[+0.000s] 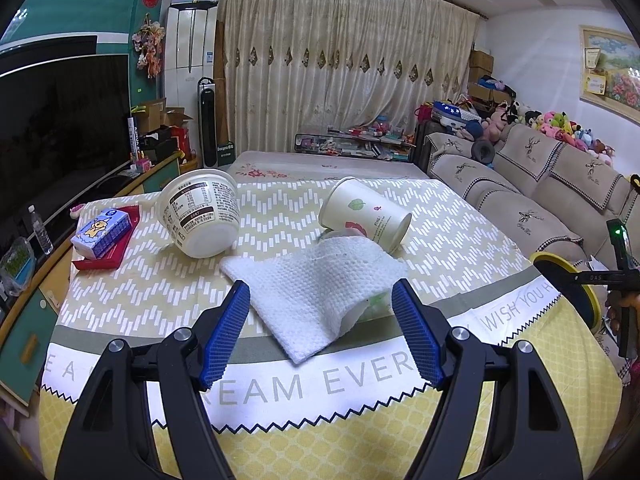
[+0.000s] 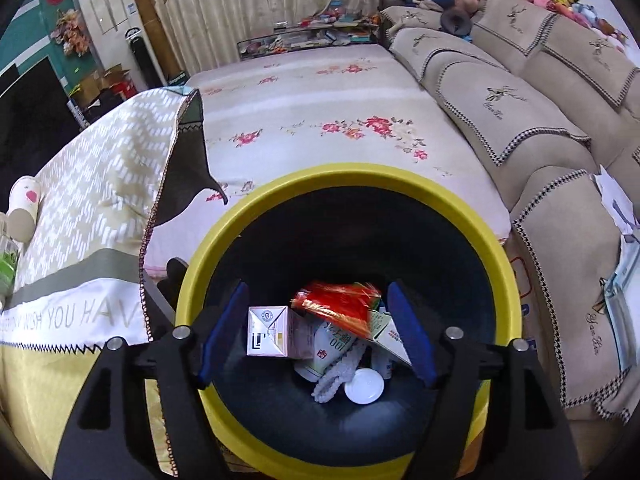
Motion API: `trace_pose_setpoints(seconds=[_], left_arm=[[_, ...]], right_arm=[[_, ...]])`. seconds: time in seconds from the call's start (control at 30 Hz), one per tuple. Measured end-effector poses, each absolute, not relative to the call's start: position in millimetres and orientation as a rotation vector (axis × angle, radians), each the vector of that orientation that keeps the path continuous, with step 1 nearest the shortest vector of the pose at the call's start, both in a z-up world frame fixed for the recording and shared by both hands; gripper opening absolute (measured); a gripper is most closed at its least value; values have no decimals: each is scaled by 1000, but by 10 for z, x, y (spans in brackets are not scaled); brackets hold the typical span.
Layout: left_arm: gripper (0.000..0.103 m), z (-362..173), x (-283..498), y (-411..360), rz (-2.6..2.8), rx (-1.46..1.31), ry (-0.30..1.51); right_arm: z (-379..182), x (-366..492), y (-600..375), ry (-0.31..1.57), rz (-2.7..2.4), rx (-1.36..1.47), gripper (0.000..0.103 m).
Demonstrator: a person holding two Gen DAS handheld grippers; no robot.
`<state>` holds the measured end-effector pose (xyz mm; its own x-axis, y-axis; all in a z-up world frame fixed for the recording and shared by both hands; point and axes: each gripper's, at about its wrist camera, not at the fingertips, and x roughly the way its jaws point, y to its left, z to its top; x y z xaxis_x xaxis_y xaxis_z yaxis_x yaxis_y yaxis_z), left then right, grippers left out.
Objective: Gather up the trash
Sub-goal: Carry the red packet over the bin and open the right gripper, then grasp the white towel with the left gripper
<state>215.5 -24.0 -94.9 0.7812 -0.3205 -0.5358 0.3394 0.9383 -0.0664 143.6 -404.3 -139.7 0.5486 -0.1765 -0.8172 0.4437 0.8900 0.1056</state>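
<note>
Left gripper (image 1: 320, 328): jaws spread wide over the table, nothing held, blue pads either side of the white paper towel (image 1: 316, 296).
Paper towel: draped on a small container (only partly visible) at the near edge of the tablecloth (image 1: 460, 240).
Other trash: tipped noodle bowl (image 1: 200, 216) and paper cup (image 1: 364, 214) lie on their sides just behind.
Right gripper (image 2: 316, 336): gaping, empty, above the yellow-rimmed bin (image 2: 352, 174).
Bin: holds a carton (image 2: 268, 332), red wrapper (image 2: 336, 304), white lid (image 2: 364, 386).
</note>
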Motion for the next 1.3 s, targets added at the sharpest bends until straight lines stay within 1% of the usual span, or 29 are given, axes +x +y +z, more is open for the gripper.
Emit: trace_pose_setpoints(seconds=[0.17, 0.47, 0.63, 0.73, 0.87, 0.9, 0.93, 1.0, 1.07, 1.1, 1.17, 1.3], left_arm=[[73, -958, 2143, -277, -356, 46, 578], [73, -1020, 2192, -353, -390, 55, 622], [73, -1029, 2219, -490, -386, 108, 633], [67, -1083, 2252, -570, -401, 145, 654], [67, -1138, 2343, -622, -416, 158, 708], [65, -1166, 2375, -636, -412, 171, 729], [60, -1197, 2406, -654, -404, 187, 751], [58, -1263, 2465, -677, -409, 211, 796], [52, -1321, 2518, -649, -399, 215, 830], [51, -1344, 2551, -624, -394, 209, 848], [44, -1377, 2598, -581, -388, 192, 870], [42, -1401, 2632, -583, -375, 206, 866]], right_arm=[[-1322, 1338, -3987, 879, -363, 342, 72], [-1323, 1238, -3747, 869, -304, 338, 73], [-1294, 1224, -3648, 859, -266, 334, 74], [-1293, 1208, -3612, 853, -254, 337, 74], [-1312, 1182, -3636, 852, -246, 347, 75], [-1316, 1174, -3648, 850, -245, 350, 75], [-1321, 1174, -3658, 849, -244, 354, 75], [-1330, 1159, -3668, 846, -241, 363, 76], [-1340, 1155, -3697, 846, -238, 369, 77], [-1349, 1151, -3704, 847, -238, 372, 77], [-1360, 1149, -3712, 848, -237, 376, 77], [-1387, 1154, -3716, 851, -229, 386, 77]])
